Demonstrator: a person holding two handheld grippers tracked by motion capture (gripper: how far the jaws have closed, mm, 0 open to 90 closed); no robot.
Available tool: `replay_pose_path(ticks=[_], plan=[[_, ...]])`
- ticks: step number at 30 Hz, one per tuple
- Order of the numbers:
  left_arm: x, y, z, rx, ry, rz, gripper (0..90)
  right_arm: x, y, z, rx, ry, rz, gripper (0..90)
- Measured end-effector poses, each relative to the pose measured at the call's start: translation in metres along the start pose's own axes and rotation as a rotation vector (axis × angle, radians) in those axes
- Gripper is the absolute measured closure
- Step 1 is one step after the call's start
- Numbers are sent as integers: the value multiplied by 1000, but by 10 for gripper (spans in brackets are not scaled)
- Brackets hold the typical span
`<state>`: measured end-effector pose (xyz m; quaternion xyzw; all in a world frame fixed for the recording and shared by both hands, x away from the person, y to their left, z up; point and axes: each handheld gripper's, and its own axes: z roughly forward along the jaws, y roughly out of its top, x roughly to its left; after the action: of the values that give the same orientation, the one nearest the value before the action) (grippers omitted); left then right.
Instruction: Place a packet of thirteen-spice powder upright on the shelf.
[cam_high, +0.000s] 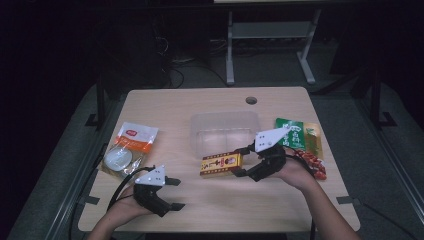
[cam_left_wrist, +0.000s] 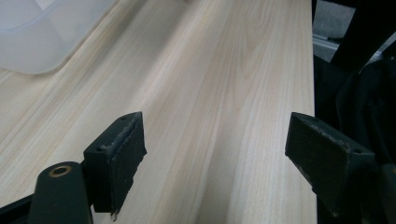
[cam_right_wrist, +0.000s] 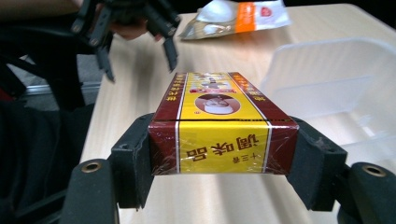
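Observation:
A yellow and dark red box (cam_high: 220, 164) is lifted just above the wooden table (cam_high: 165, 107), in front of a clear plastic container (cam_high: 225, 117). My right gripper (cam_high: 239, 161) is shut on the box's right end; in the right gripper view both pads press the sides of the box (cam_right_wrist: 219, 121) inside the right gripper (cam_right_wrist: 223, 145). Near the table's front left edge, my left gripper (cam_high: 177, 193) is open with nothing between its fingers. In the left gripper view the left gripper (cam_left_wrist: 215, 154) has its jaws wide apart over bare wood.
An orange and white pouch (cam_high: 131, 145) lies at the left. A green packet (cam_high: 295, 134) and a red packet (cam_high: 314, 164) lie at the right, behind my right hand. The container (cam_right_wrist: 327, 79) is beside the held box. A cable hole (cam_high: 251, 100) marks the far edge.

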<state>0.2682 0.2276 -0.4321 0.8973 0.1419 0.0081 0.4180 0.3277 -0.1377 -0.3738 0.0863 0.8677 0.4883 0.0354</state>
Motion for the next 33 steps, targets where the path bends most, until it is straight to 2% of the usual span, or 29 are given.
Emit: replay_pose_path(ticks=[10,19,20,25,28,33], plan=[[1,-1,0,-37,-5,-1,220,-25,24,-1,11,-42,-8,322],[2,-3,3,-40,-5,-11,219,-41,40,0,42,-68,-21,322],[2,-4,3,-43,-3,-14,220,-45,44,1,54,-82,-24,322],[4,-6,3,-51,2,-21,220,-59,53,6,64,-80,-9,321],[5,-7,3,-50,4,-23,219,-64,57,10,74,-88,-20,321],[6,-9,2,-43,2,-20,219,-77,63,22,92,-91,-13,320]])
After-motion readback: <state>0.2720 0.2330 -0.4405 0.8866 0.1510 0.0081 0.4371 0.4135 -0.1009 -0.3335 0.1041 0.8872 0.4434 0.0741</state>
